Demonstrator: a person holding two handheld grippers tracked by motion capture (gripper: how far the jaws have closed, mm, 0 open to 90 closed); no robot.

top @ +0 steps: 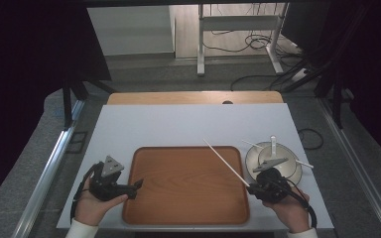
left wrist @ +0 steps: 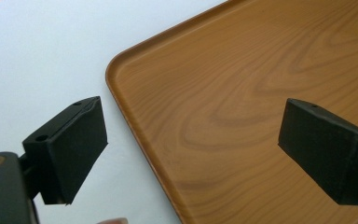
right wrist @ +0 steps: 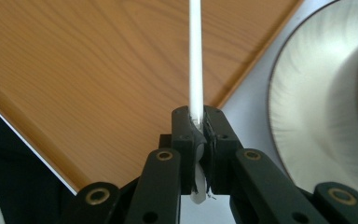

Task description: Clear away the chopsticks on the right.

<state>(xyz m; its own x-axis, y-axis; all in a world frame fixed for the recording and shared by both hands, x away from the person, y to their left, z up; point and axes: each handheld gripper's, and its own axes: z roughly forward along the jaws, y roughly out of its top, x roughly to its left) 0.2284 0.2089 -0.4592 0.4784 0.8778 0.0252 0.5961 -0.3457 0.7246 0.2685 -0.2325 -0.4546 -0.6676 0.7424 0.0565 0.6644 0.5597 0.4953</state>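
Observation:
A long white chopstick (top: 225, 162) slants up and to the left over the right part of the brown wooden tray (top: 183, 198). My right gripper (top: 252, 188) is shut on its lower end, just off the tray's right edge. In the right gripper view the chopstick (right wrist: 195, 56) rises from between the closed pads of my right gripper (right wrist: 199, 116), above the tray (right wrist: 98, 70). My left gripper (top: 138, 184) stands open at the tray's left edge, with nothing between its pads. In the left gripper view my left gripper (left wrist: 200, 144) straddles the rim of the tray (left wrist: 242, 102).
A pale round plate (top: 252, 159) with a bowl on it sits right of the tray, beside my right hand. A white spoon handle (top: 273, 144) and another white stick (top: 303, 163) rest there. The tray lies on a white mat (top: 178, 124) whose front edge is near the hands.

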